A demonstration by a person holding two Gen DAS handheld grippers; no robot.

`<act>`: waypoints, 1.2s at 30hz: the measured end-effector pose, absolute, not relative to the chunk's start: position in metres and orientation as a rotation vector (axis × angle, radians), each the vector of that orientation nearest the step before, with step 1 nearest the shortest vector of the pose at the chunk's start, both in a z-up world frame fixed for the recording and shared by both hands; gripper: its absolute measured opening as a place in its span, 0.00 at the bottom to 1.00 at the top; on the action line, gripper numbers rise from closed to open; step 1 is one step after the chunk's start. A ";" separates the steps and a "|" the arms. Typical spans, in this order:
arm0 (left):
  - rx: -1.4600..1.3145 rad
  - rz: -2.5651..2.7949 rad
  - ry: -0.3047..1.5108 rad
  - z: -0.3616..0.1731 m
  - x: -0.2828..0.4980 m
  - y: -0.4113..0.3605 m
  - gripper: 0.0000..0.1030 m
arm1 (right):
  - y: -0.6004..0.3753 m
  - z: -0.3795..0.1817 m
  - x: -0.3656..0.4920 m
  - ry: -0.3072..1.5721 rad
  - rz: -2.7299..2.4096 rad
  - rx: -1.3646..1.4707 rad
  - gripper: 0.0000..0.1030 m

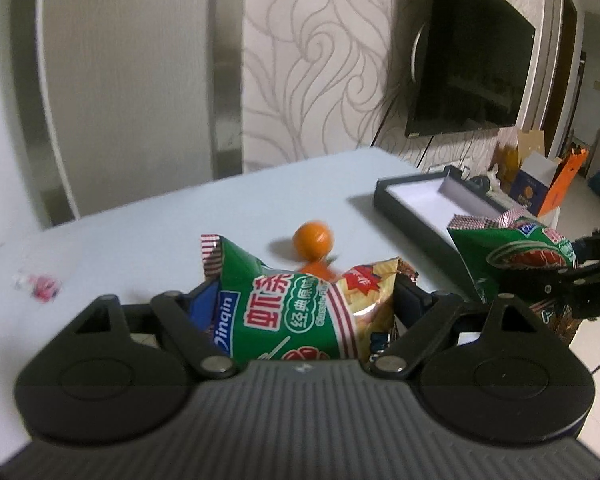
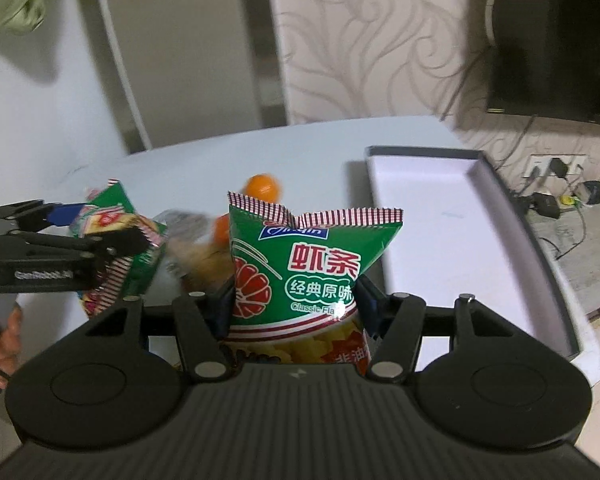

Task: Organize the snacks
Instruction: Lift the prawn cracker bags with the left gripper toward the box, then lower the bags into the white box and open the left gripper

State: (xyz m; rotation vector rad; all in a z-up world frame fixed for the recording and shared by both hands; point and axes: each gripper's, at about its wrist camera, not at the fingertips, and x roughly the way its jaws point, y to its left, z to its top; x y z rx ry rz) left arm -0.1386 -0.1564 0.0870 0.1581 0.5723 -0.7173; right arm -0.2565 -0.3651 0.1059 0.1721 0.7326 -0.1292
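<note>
Green packet: clamped in the right tool, lifted off the tabletop.
Second packet: clamped in the left tool.
Orange balls: loose beyond; might roll if bumped.
Tray: farthest, empty; slick foil could slip before reaching it.

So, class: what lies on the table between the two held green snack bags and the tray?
Left wrist view: an orange ball on the table; otherwise bare up to the tray.
</note>
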 end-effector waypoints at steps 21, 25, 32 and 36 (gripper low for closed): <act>0.209 -0.773 0.532 0.058 -0.108 -0.406 0.89 | -0.524 0.049 -0.239 0.860 -0.145 0.033 0.63; 0.177 -0.803 0.555 0.056 -0.100 -0.411 0.89 | -0.524 0.043 -0.229 0.855 -0.095 -0.007 0.63; 0.161 -0.855 0.527 0.062 -0.109 -0.408 0.92 | -0.521 0.043 -0.217 0.856 -0.061 -0.033 0.73; 0.139 -0.871 0.482 0.065 -0.117 -0.401 0.95 | -0.526 0.051 -0.226 0.802 -0.100 -0.010 0.89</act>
